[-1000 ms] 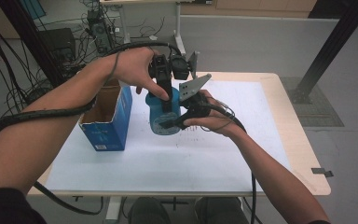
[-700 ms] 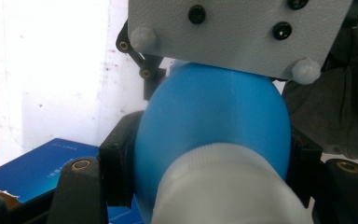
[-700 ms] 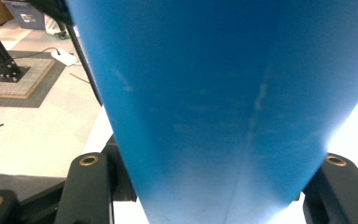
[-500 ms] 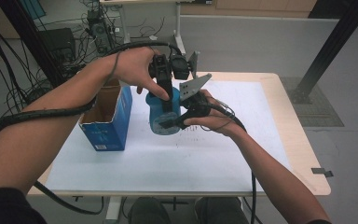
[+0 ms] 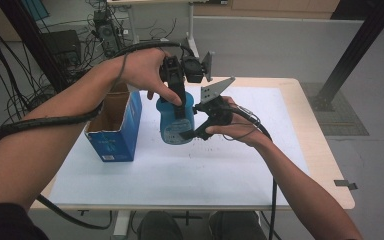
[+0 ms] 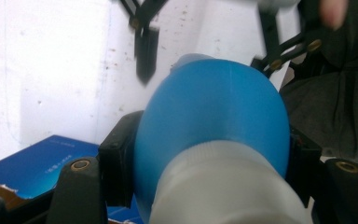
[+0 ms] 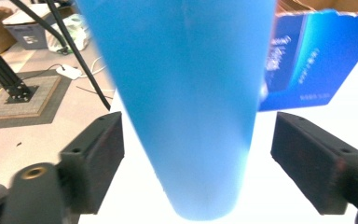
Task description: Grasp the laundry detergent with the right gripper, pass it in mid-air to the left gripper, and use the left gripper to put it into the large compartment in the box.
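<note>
Blue bottle [image 5: 176,120] hangs above the table [image 5: 260,165], clamped in your left gripper [image 5: 179,102] (beside the blue box [image 5: 115,127]). Your right gripper [image 5: 192,135] has just been opening; the bottle sits untouched between its jaws.

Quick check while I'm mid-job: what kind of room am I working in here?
Most likely a lab or workshop test area: a pale wooden table with a white mat, black metal frame struts, and bundles of black cables beside electronics on the grey floor.

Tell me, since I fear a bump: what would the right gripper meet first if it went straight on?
Probably the blue bottle: it stands right between the right gripper's open jaws, clear of both pads, held by the left gripper.
</note>
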Demonstrator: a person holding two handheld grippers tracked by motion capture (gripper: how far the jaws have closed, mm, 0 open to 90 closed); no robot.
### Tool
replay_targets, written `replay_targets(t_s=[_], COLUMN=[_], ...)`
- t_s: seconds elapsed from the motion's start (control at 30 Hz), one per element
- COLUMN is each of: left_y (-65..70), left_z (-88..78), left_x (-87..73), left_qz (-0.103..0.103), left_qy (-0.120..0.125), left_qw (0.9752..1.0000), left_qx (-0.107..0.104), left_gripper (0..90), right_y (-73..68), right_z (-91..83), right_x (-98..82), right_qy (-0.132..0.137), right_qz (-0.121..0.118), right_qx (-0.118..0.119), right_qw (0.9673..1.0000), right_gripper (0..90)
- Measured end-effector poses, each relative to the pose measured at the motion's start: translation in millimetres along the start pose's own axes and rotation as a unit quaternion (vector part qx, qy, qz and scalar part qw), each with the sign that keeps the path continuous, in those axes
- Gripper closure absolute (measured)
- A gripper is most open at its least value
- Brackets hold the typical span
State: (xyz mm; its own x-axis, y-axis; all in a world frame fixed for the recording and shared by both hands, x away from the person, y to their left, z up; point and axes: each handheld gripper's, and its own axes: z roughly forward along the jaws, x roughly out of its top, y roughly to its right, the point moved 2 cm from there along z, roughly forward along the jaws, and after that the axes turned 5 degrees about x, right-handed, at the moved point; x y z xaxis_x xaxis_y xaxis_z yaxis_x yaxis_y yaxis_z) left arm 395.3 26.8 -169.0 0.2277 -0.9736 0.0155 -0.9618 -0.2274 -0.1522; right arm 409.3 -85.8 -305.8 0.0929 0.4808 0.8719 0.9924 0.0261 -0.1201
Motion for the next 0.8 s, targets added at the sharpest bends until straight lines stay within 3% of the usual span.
replay_targets(t_s=[0.13, 0.27, 0.37, 0.43, 0.5, 0.63, 0.73, 0.8], left_y=[-3.5, -8.8, -13.0, -15.7, -19.1, -28.3, -37.2, -43.1], left_z=[-5.6, -16.9, -31.2, -37.5, -46.4, -64.7, -81.8, -92.0], left_x=[-3.8, -8.9, -13.4, -15.8, -20.0, -30.7, -39.8, -46.2], left_qz=[-0.025, -0.057, -0.088, -0.103, -0.124, -0.172, -0.209, -0.236], left_qy=[-0.003, -0.008, -0.007, -0.008, -0.007, -0.006, -0.004, -0.002], left_qw=[0.9997, 0.9984, 0.9960, 0.9945, 0.9920, 0.9848, 0.9773, 0.9707], left_qx=[0.001, 0.000, 0.014, 0.018, 0.022, 0.025, 0.036, 0.044], left_gripper=[36.5, 36.5, 36.5, 36.5, 36.6, 36.5, 36.5, 36.5], right_y=[-1.8, -4.6, -7.9, -9.6, -12.2, -16.9, -20.7, -23.3], right_z=[-15.2, -36.9, -53.7, -62.9, -73.3, -94.0, -107.0, -114.4], right_x=[-4.9, -10.7, -14.9, -17.0, -18.8, -22.0, -25.4, -28.0], right_qy=[-0.019, -0.055, -0.076, -0.092, -0.106, -0.128, -0.143, -0.152], right_qz=[0.029, 0.038, 0.060, 0.062, 0.063, 0.067, 0.072, 0.077], right_qx=[-0.016, -0.045, -0.053, -0.065, -0.075, -0.096, -0.105, -0.108], right_qw=[0.9993, 0.9968, 0.9939, 0.9917, 0.9895, 0.9848, 0.9816, 0.9794], right_gripper=[10.2, 8.5, 8.2, 8.2, 8.2, 7.9, 7.7, 7.7])
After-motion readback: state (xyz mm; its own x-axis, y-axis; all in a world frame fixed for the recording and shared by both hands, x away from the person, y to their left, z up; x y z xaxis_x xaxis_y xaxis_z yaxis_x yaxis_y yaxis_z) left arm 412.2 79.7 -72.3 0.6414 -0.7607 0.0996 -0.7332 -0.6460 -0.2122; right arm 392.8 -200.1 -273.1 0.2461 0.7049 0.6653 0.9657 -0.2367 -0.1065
